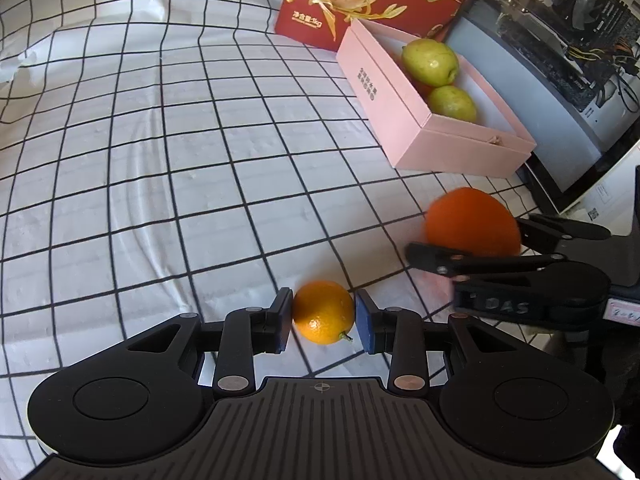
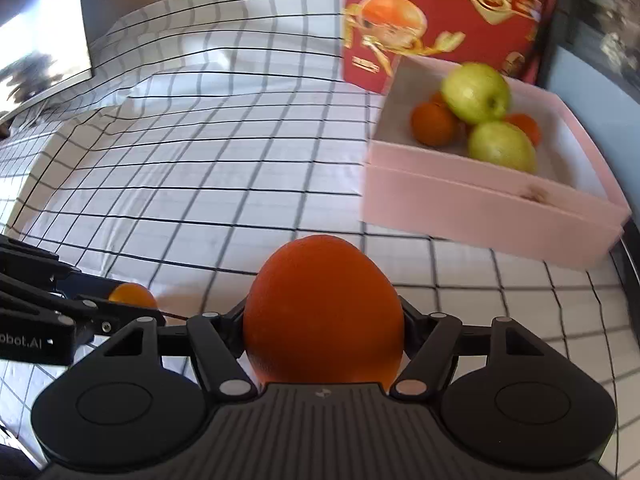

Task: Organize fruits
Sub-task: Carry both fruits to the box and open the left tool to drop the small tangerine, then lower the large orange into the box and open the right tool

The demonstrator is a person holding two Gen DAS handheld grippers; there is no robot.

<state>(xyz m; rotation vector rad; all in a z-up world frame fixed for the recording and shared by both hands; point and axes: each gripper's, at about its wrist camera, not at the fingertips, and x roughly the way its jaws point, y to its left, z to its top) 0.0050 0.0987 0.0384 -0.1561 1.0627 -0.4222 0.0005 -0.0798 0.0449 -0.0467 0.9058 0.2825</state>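
1. My left gripper (image 1: 323,317) has its blue pads either side of the small yellow-orange citrus fruit with a short stem (image 1: 323,312). The pads look touching or nearly so; I can't tell if the grip is firm. The fruit sits low over the white black-gridded cloth surface (image 1: 160,160); whether it is lifted or resting I can't tell.
2. My right gripper (image 2: 323,320) is clamped on the large deep-orange round fruit (image 2: 323,312), held above the cloth and well short of the box.
3. The open pink rectangular cardboard box (image 2: 480,208) sits ahead and right, against the red printed gift carton (image 2: 440,20). It already holds two green pears (image 2: 476,92) and small oranges (image 2: 434,124).
4. Step in hand, as I read it: carrying both fruits to the box.
5. Next for the right: travel forward-right, clear the near wall, and release over the bare floor beside the pears, not on top of them.
6. Left follows only after the right clears the box; confirm the grip first, since a round fruit could roll out.
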